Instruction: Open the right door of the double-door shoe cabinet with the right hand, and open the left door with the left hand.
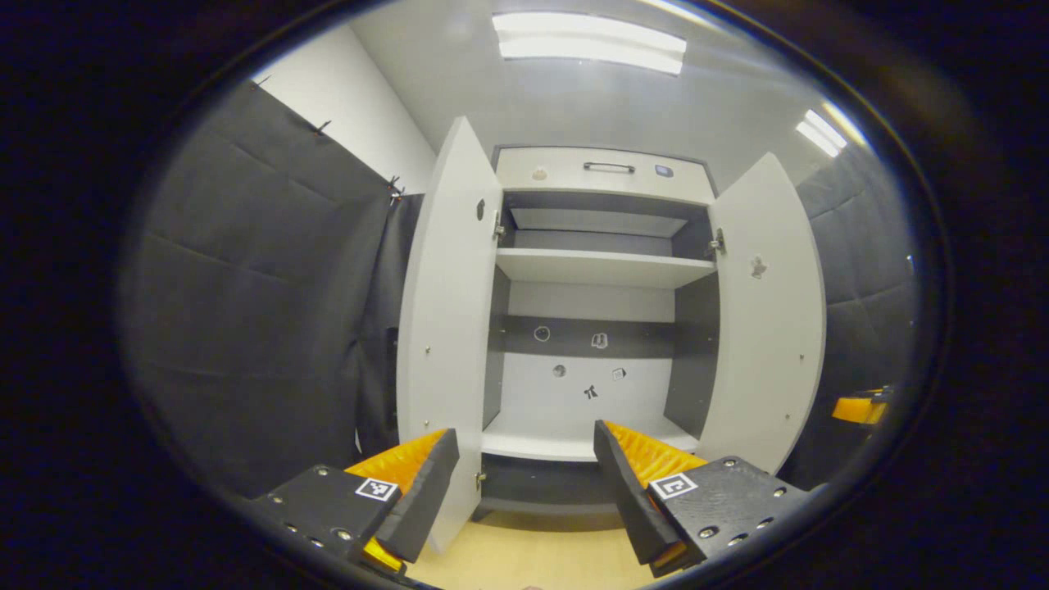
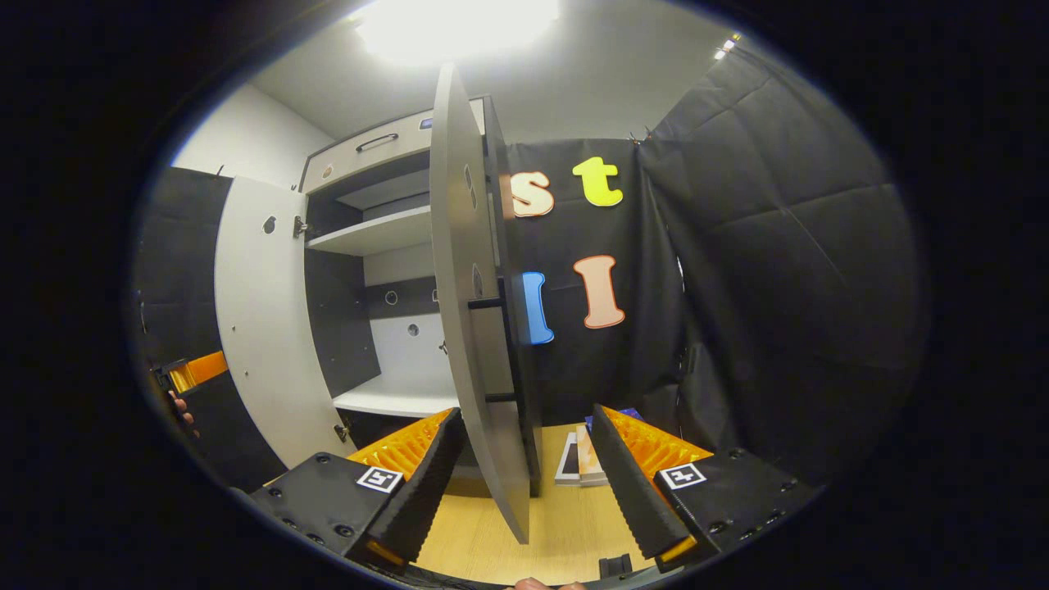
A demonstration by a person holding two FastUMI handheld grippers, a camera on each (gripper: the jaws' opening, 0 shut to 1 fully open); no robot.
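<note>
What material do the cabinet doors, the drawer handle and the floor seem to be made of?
Cabinet doors: the left door and right door look like matt white laminated board, flat with small screw points, probably particleboard; the core is hidden.
Drawer handle: a thin dark bar, likely metal, too small to be sure.
Floor: a pale yellow, smooth surface, possibly wood-look laminate or vinyl.

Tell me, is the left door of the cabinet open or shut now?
Open. The left door stands swung outward, and the shelves behind it show. The right door is open too.
</note>
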